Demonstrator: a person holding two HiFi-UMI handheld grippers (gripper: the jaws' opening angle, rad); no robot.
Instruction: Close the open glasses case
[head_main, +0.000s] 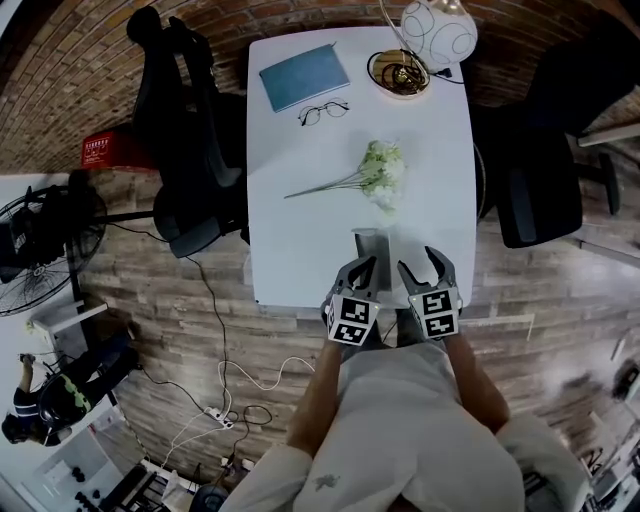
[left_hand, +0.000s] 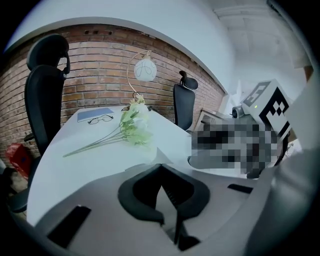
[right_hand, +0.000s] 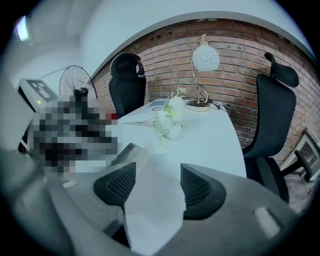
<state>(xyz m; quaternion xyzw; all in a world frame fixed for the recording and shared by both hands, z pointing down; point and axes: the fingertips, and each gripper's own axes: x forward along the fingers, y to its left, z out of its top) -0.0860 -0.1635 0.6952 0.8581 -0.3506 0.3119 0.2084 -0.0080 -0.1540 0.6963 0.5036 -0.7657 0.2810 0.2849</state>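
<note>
While the grey folding glasses case (head_main: 372, 243) stands at the white table's (head_main: 300, 220) near edge, the left gripper (left_hand: 160, 166) seems pinched on its thin edge, and the right gripper (right_hand: 157, 171) is wide around the flap. Probably light, stiff, slippery panels; take the flap edge.

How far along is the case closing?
Done: nothing visible; the case looks open near the table edge. In hand: the left gripper looks pinched on its flap, which lies between the parted jaws of the right gripper. Left: fold the flap over and shut it.
</note>
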